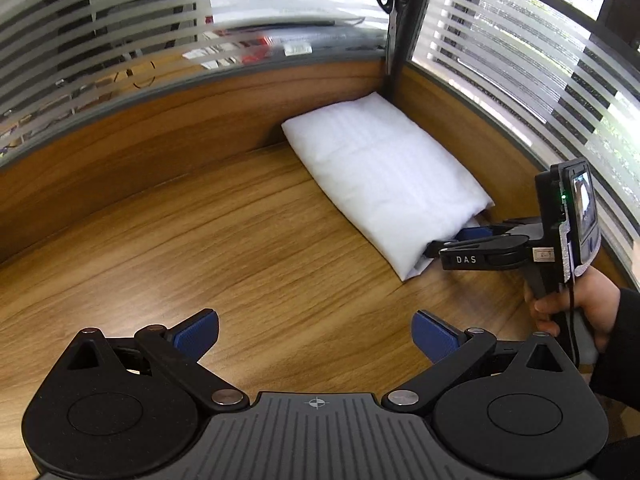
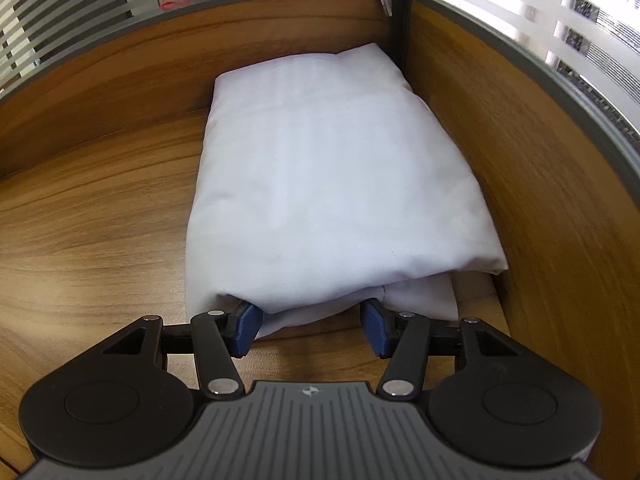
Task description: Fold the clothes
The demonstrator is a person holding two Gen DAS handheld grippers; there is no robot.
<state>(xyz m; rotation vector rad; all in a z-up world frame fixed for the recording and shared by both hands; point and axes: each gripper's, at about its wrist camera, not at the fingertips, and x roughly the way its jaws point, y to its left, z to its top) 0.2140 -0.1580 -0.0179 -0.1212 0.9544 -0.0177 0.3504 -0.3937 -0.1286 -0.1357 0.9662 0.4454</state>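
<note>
Against the far right corner of the wooden tabletop [image 1: 200,240], seen from the left wrist, lies the folded white garment [image 1: 384,176], tucked beside the partition. The left hand-held gripper [image 1: 316,336] hovers over bare wood, jaws wide apart and empty. The right hand-held gripper [image 1: 448,242] meets the garment's near end, a hand [image 1: 576,304] on its handle.

From the right wrist, the white garment [image 2: 332,176] fills the middle, its loose lower layers showing at the near edge. The right hand-held gripper [image 2: 310,328] stands partly open, blue pads [image 2: 248,326] flanking that edge; whether they press the cloth I cannot tell. A careless pull could drag those layers out and undo the fold, I judge.
</note>
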